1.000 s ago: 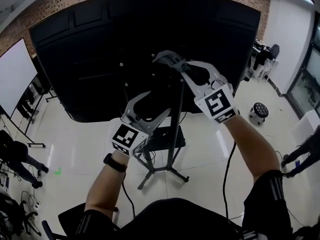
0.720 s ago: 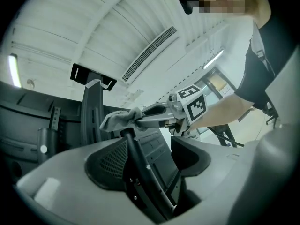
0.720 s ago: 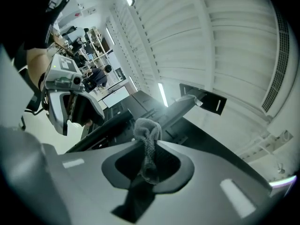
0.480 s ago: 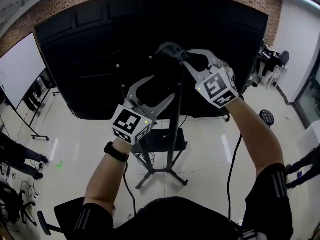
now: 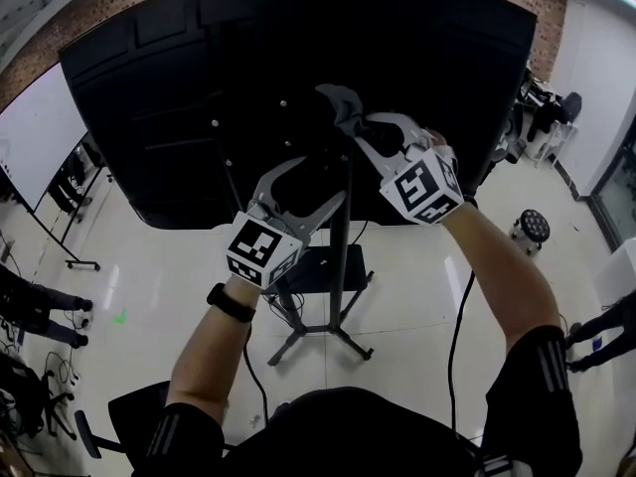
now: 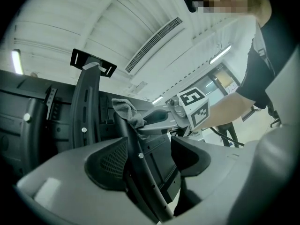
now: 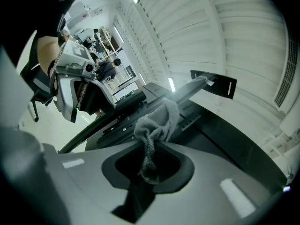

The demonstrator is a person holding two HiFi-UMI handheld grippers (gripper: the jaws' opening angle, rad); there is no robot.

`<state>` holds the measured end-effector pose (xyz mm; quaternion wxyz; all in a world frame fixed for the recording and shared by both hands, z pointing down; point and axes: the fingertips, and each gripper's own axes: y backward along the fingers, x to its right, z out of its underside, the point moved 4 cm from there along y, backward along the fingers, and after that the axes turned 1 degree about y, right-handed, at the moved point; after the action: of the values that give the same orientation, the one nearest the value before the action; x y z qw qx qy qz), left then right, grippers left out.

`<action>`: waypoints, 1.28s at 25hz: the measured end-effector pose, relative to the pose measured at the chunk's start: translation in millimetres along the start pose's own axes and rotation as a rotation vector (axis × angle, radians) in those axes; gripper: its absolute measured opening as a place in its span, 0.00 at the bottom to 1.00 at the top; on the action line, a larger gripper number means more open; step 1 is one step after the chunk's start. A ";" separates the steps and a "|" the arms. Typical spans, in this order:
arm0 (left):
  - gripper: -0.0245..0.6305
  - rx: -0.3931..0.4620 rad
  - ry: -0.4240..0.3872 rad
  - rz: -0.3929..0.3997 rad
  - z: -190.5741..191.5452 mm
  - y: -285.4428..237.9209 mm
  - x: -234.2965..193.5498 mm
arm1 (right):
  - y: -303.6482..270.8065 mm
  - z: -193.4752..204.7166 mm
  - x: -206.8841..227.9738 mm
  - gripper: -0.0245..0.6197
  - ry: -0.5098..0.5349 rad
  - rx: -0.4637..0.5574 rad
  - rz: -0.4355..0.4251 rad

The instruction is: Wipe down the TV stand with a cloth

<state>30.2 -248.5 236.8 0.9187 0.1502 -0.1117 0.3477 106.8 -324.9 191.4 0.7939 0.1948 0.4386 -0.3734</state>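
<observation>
One cloth (image 5: 331,99), one pole (image 5: 341,266), left tongs (image 5: 323,179), right tongs (image 5: 350,125)

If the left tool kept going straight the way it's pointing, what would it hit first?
Most likely the stand's pole, which stands between the left tool's open jaws. Behind it lies the TV's black back, though depth is hard to judge.

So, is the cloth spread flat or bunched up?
Bunched up: the right gripper pinches the cloth into a crumpled wad.
</observation>
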 end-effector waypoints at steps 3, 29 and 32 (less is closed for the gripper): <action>0.52 -0.019 0.001 -0.003 7.3 -2.4 4.0 | -0.7 7.0 -15.8 0.12 0.021 -0.002 -0.027; 0.52 -0.184 0.097 0.019 115.7 3.0 39.0 | -1.9 76.8 -138.1 0.12 0.001 -0.089 -0.168; 0.52 -0.207 0.112 0.024 133.5 4.1 40.1 | -3.4 84.8 -153.2 0.12 -0.009 -0.093 -0.178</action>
<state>43.4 -268.5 374.2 0.9298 0.0337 -0.0974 0.3532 99.4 -316.5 366.2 0.7678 0.1164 0.4674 -0.4226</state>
